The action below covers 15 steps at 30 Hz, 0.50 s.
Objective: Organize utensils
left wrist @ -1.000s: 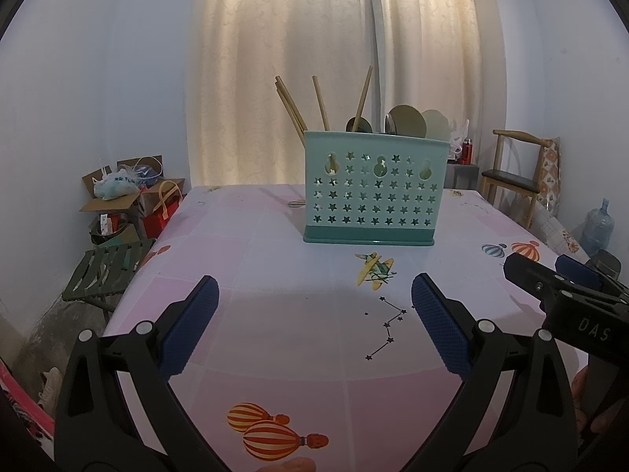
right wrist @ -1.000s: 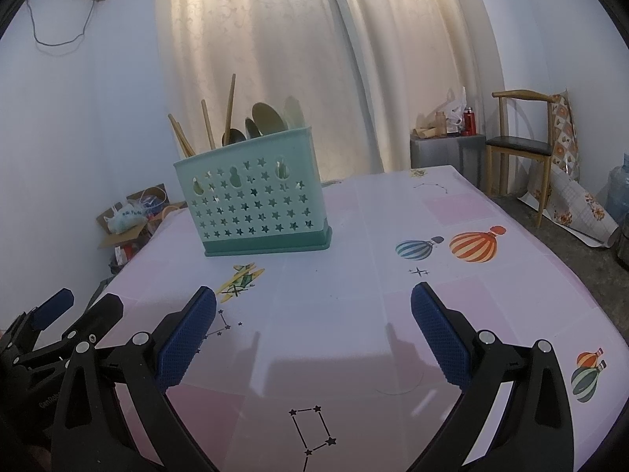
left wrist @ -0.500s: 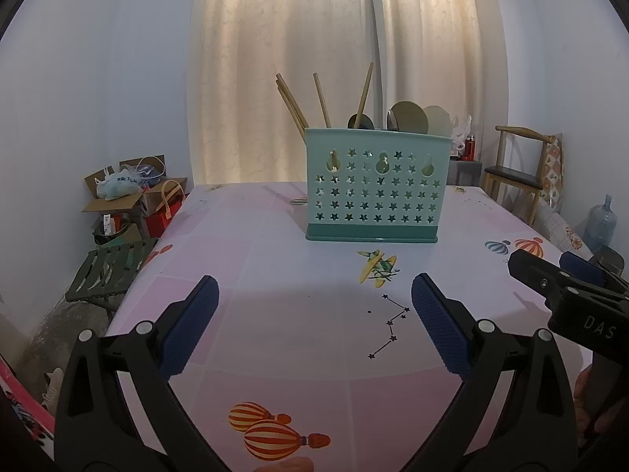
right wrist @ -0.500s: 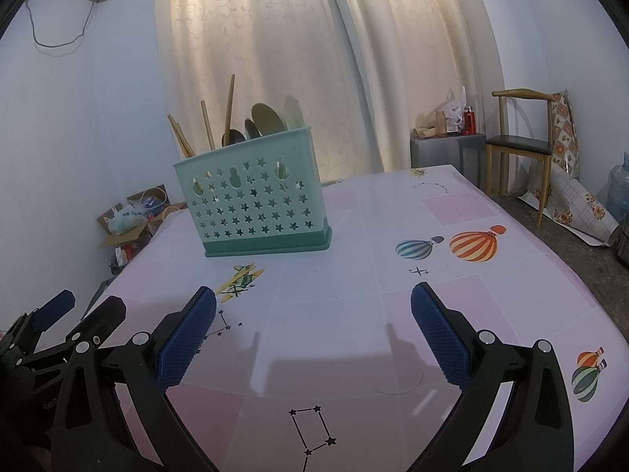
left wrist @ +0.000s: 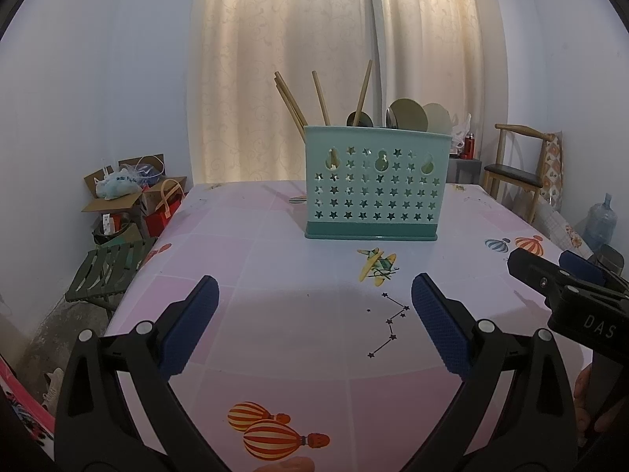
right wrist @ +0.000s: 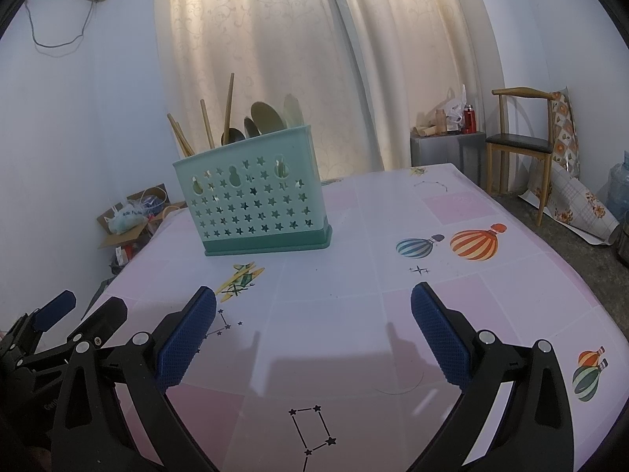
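counter [left wrist: 298, 354] fills the lower part of both views, covered in a pink-and-white checked cloth printed with hot-air balloons, a small yellow plane and star constellations. cream curtains [left wrist: 334, 59] hang behind its far edge, lit from behind. wooden chair [right wrist: 519, 145] stands off the counter's right side against the wall; cardboard boxes [left wrist: 122, 192] with bags sit on the floor at the far left corner, a green slatted stool [left wrist: 110, 271] just nearer. teal utensil caddy [left wrist: 375, 183] stands upright toward the far middle of the counter, star-shaped holes punched through its front wall, darker teal base. in it: wooden chopsticks [left wrist: 320, 96] leaning out of the left compartment, spoons [left wrist: 409, 114] with bowls up in the right part; which compartment each spoon sits in cannot be told. left gripper [left wrist: 312, 314] hovers low over the near counter, jaws wide apart, blue pads [left wrist: 188, 326] bare, nothing between them. right gripper [right wrist: 312, 314] sits likewise over the near counter, jaws wide, nothing held, the caddy ahead and to its left. each gripper shows at the edge of the other's view: the right one at the left view's right margin, the left one at the right view's lower left. both well apart from the caddy.
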Available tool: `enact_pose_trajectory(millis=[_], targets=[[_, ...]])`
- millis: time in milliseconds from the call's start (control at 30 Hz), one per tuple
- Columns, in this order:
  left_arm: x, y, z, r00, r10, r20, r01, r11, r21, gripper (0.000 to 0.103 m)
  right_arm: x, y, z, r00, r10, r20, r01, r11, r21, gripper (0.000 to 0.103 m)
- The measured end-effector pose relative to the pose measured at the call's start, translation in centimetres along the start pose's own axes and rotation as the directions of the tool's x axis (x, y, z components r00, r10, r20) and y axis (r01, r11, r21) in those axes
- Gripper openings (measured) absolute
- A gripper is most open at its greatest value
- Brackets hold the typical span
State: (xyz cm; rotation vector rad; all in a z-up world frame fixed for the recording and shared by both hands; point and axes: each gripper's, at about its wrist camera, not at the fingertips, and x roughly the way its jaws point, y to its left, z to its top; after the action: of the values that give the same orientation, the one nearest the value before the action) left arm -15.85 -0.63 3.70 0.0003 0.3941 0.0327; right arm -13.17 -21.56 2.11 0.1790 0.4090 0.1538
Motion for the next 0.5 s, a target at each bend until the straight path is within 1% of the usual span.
enact_pose_trajectory(millis=[500], targets=[[-0.12,-0.06,0.11,1.000,0.001,0.000,-0.001,1.000,0.000,0.095,0.02,0.00,0.02,1.000,0.000,-0.001,0.000,1.000,0.000,0.097]])
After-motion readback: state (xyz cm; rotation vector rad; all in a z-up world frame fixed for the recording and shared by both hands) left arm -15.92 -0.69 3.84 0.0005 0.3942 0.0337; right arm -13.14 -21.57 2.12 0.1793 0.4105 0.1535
